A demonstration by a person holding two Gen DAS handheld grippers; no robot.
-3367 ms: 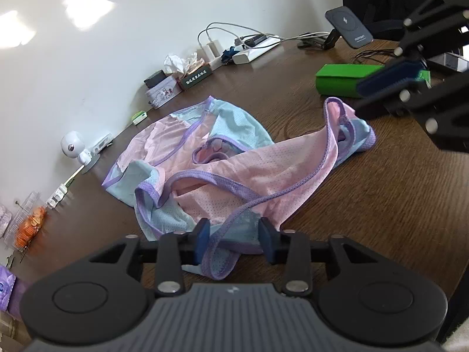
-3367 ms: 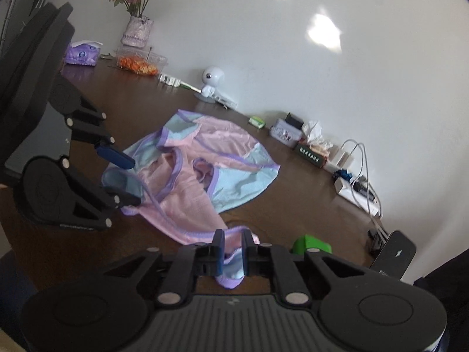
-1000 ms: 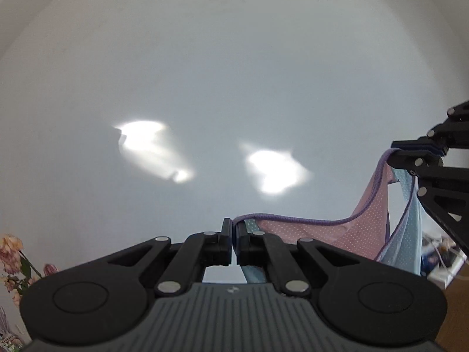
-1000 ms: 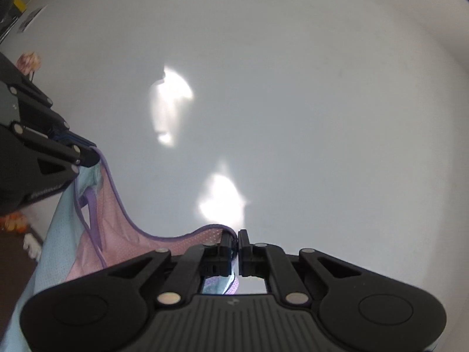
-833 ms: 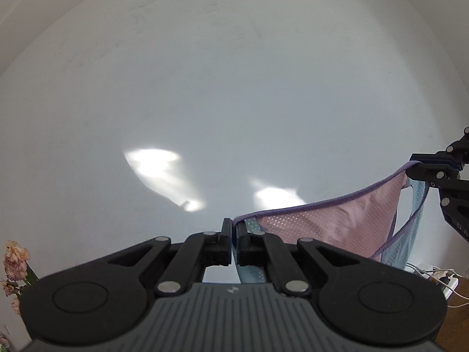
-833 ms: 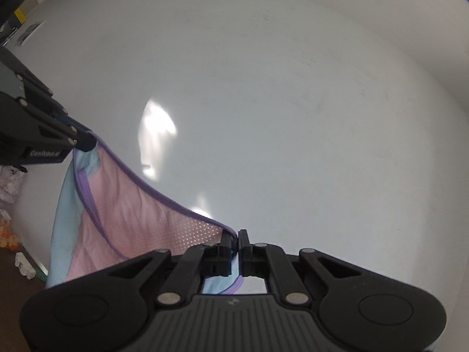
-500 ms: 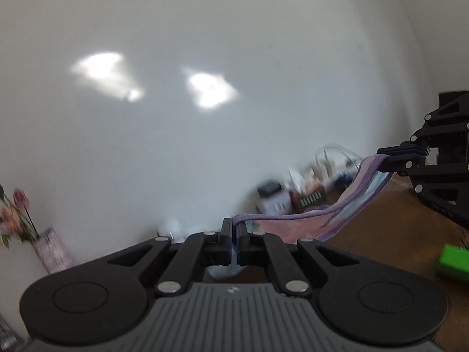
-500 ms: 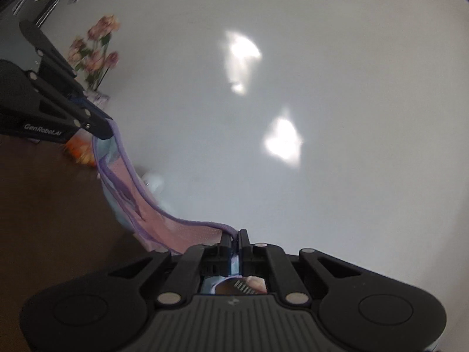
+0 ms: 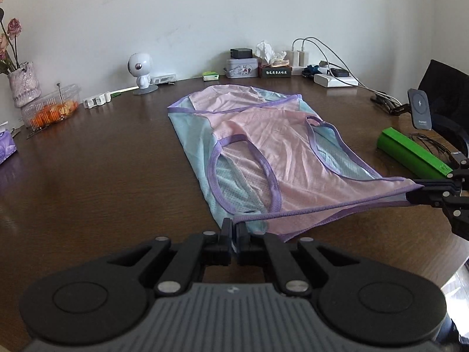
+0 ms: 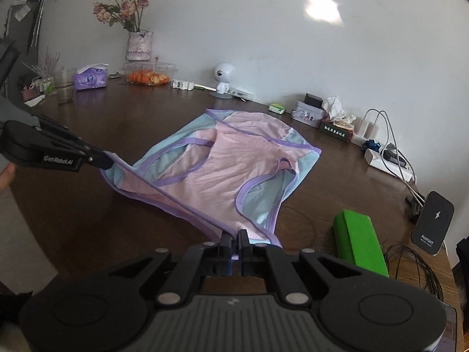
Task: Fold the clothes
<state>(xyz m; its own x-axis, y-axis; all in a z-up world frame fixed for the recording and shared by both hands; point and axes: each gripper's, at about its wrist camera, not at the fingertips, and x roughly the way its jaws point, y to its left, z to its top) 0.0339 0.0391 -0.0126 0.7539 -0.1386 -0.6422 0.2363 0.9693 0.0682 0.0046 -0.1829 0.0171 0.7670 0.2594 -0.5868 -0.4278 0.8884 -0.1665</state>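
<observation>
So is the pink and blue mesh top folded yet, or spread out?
Spread, unfolded: the pink and blue mesh top lies flat on the brown wooden table.

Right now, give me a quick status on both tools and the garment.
Left tool and right tool shut on hem corners. Pink-and-blue vest spread on table, near hem taut. Green box beside right corner.

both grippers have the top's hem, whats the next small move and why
Probably lower both corners onto the table: the pink and blue mesh tank top already lies flat on the brown wooden table, while the left gripper and right gripper hold its purple-trimmed hem slightly raised.
</observation>
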